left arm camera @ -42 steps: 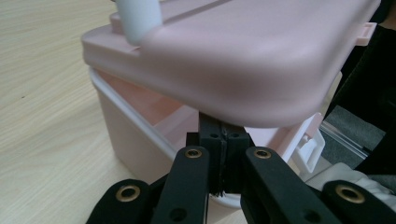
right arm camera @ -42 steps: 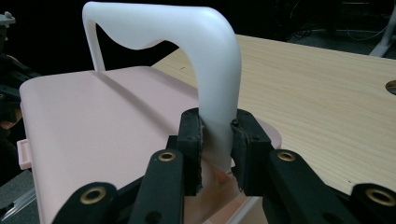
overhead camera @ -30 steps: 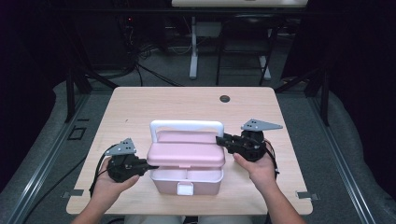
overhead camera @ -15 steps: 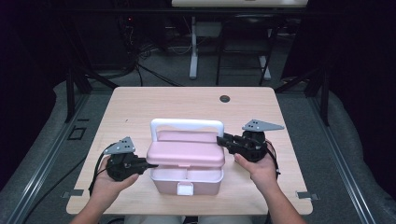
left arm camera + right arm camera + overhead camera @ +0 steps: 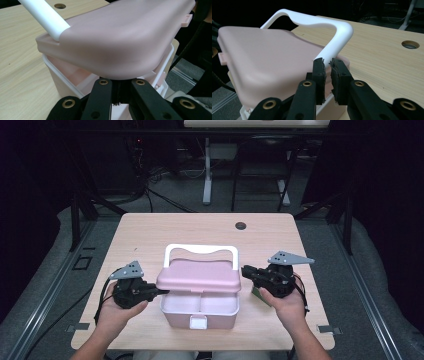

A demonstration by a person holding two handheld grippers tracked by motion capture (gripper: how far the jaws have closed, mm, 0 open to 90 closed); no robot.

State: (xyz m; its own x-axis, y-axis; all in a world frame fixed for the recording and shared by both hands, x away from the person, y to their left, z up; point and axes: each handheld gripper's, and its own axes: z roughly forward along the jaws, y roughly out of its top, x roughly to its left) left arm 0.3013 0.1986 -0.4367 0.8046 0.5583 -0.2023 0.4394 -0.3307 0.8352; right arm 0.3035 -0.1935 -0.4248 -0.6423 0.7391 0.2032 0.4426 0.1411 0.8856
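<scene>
High view: we lift the pink lid evenly off the box, left gripper clenched beneath its edge, right gripper just narrowing, nothing clamped.

Light wooden table bearing a pink lidded box

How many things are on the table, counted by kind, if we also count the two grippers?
Pink box with raised lid and white handle: 1
Grippers, left gripper and right gripper: 2
Round hole in the table: 1
Total: 4
</scene>
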